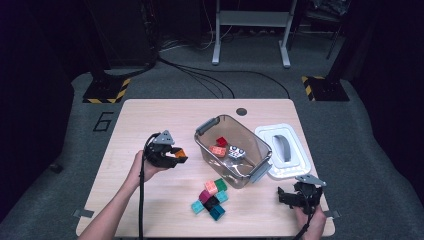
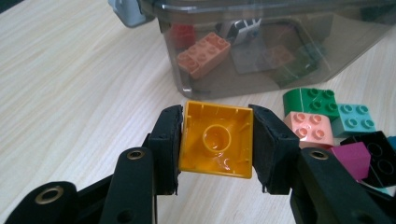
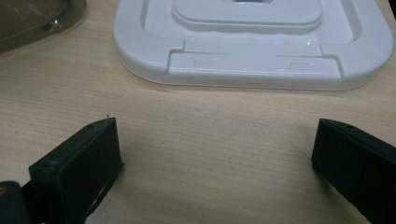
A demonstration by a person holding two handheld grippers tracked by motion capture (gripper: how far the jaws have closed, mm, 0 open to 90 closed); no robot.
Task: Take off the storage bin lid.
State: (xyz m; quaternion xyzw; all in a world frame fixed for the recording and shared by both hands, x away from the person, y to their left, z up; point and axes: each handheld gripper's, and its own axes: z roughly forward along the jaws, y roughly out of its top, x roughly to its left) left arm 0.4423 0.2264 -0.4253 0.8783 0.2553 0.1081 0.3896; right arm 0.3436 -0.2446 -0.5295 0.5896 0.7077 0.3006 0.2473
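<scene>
Jaws clamp orange brick (image 2: 216, 140), hollow underside up.

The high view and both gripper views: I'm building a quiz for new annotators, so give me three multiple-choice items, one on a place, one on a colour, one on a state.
1. Where does the white plastic lid lie?
A. on the clear tub
B. on the table right of the clear tub
C. on the floor

2. What colour is the square plastic brick in the left gripper?
A. orange
B. green
C. black

3. How do the jaws of the right gripper stand?
A. shut on a brick
B. shut on the lid
C. open, with nothing between them

Answers:
1 B: the high view shows the lid flat on the wooden table beside the clear plastic tub.
2 A: the left gripper view shows its orange hollow underside clamped between the pads.
3 C: the right gripper view shows bare wood between the wide-set jaws.
</scene>
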